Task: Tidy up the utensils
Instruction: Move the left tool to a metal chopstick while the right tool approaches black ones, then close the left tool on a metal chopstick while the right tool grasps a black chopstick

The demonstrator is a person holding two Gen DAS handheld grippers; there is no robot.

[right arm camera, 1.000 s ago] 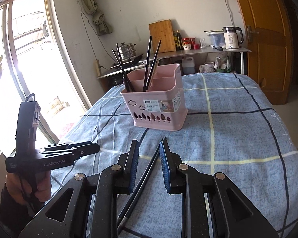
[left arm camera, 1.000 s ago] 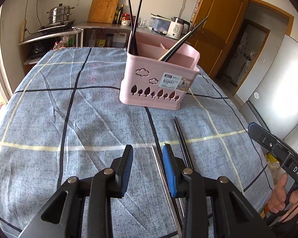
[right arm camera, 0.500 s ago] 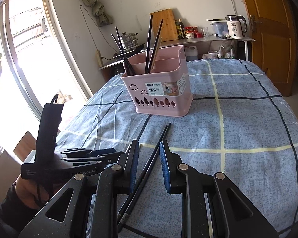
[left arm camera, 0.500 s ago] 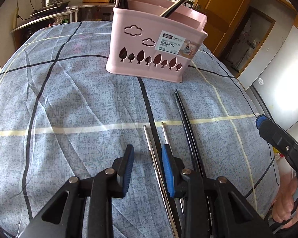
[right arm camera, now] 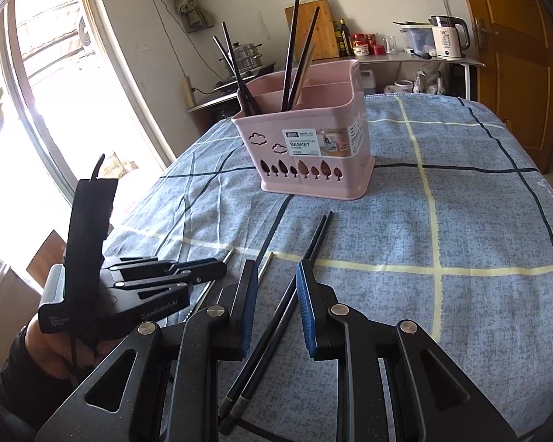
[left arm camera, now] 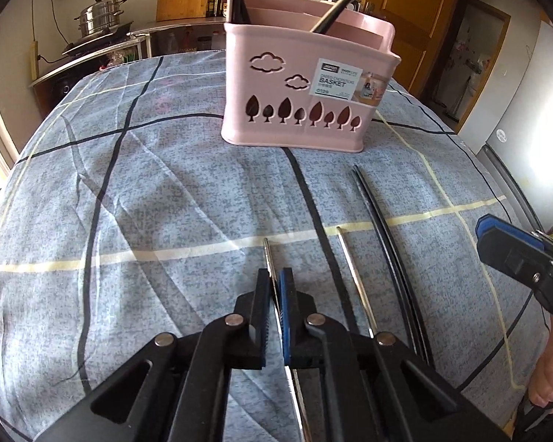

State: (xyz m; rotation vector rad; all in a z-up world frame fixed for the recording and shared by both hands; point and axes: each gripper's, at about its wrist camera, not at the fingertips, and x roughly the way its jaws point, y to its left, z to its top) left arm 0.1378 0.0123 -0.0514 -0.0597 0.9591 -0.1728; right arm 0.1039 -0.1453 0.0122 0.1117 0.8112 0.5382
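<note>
The table (left arm camera: 166, 191) is covered with a blue-grey cloth with dark and pale yellow lines. A pink chopstick basket (left arm camera: 302, 110) stands on it at the far side. Nearer lie two metal chopsticks (left arm camera: 354, 276) and, just beside them, a pair of black chopsticks (left arm camera: 383, 228) touching each other.

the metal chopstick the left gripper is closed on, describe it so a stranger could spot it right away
Start at the pink basket, then come down the blue checked cloth. Four chopsticks lie there. It is the leftmost silver chopstick, pinched in the left gripper; the other silver one lies free.
</note>
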